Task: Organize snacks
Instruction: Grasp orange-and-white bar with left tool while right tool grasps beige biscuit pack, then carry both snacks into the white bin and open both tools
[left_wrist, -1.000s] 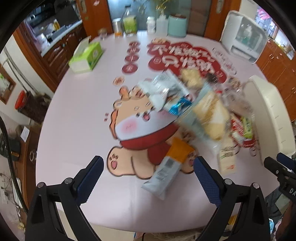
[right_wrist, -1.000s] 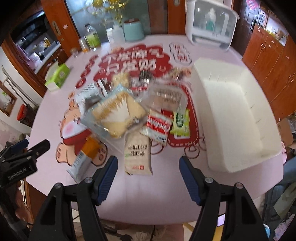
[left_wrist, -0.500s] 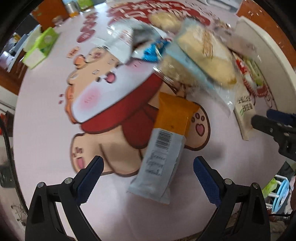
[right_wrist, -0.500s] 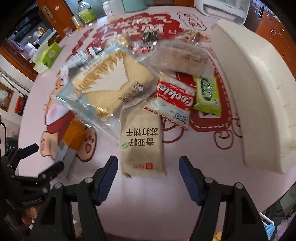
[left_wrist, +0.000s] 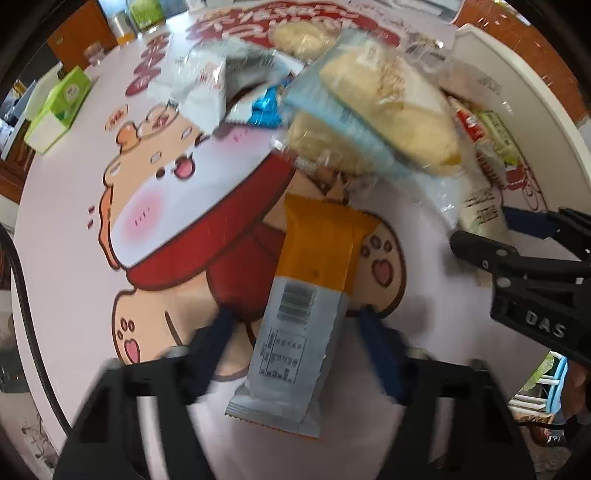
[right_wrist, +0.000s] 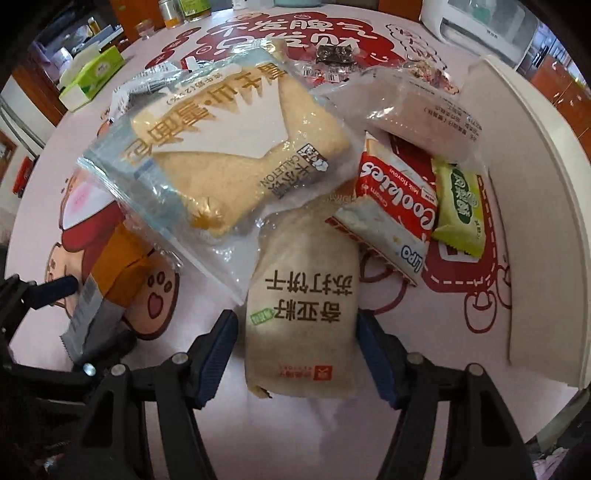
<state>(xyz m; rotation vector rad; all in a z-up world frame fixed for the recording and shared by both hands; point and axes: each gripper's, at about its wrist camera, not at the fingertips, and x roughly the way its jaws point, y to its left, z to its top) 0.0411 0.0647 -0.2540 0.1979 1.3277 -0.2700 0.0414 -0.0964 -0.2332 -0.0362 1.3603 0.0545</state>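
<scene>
Beige cracker pack (right_wrist: 301, 314) straddled by unclenched right gripper (right_wrist: 293, 325); one orange-grey bar (left_wrist: 303, 295) beside it, inside unclenched left gripper (left_wrist: 295, 325); bare counter (right_wrist: 424, 350) toward one white bin (right_wrist: 535, 206).

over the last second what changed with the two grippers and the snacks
Both grippers came down and forward onto the pile. The left gripper now straddles the orange and grey packet, its fingers narrowed toward it. The right gripper straddles the beige cracker packet, jaws open. Neither packet looks lifted. The bread bag, cookies packet and white bin lie as before.
</scene>
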